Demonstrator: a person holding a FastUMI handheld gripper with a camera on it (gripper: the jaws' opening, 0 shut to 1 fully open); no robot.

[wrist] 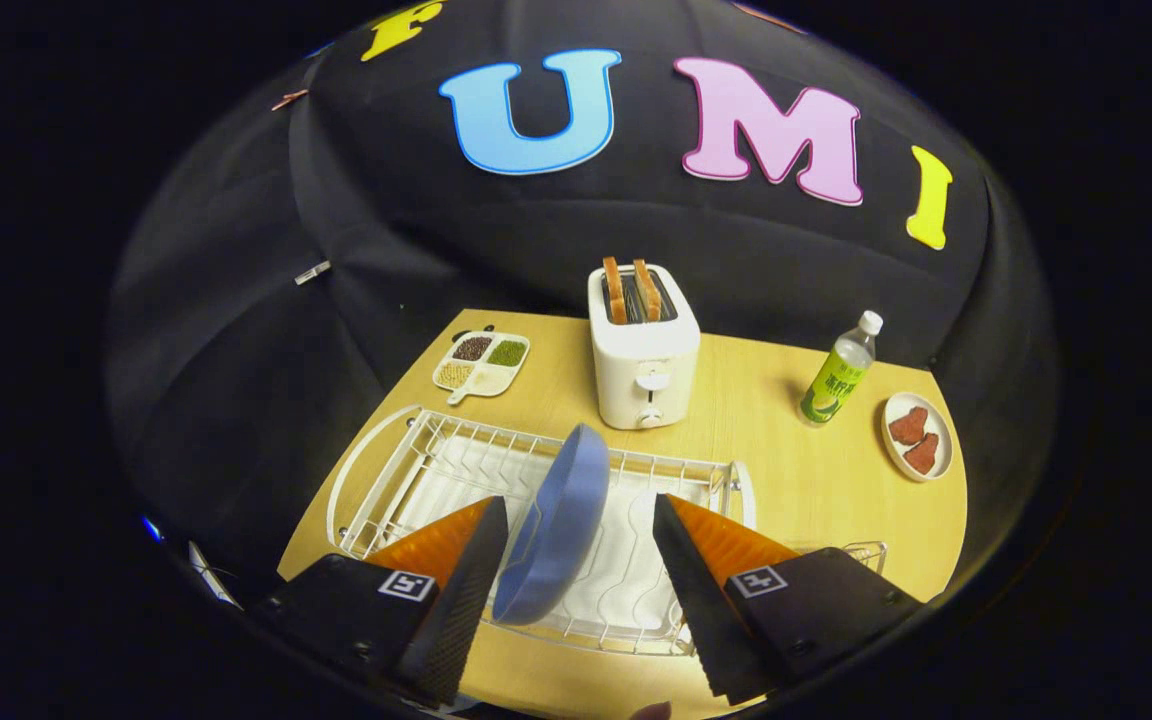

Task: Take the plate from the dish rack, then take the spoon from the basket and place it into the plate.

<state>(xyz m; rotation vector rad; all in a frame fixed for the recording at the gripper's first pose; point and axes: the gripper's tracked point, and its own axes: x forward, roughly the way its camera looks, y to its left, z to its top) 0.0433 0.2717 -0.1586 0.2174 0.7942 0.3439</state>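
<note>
The bench (736, 480) is carrying a white rack (416, 470), which is propping the blue plate (561, 520) on edge in its wires, likely for draining. The claw (581, 545) is standing wide, fingers either side of the plate without touching, seemingly lining up to grip its rim. The spoon's basket cannot be made out.

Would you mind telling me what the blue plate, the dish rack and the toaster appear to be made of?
The blue plate, standing on edge between the open fingers of the hand-held gripper, looks like matte plastic or glazed ceramic; its even colour leaves that open. The dish rack seems to be white-coated metal wire, shown by its thin rods. The toaster appears to be smooth white plastic with a soft sheen.
</note>
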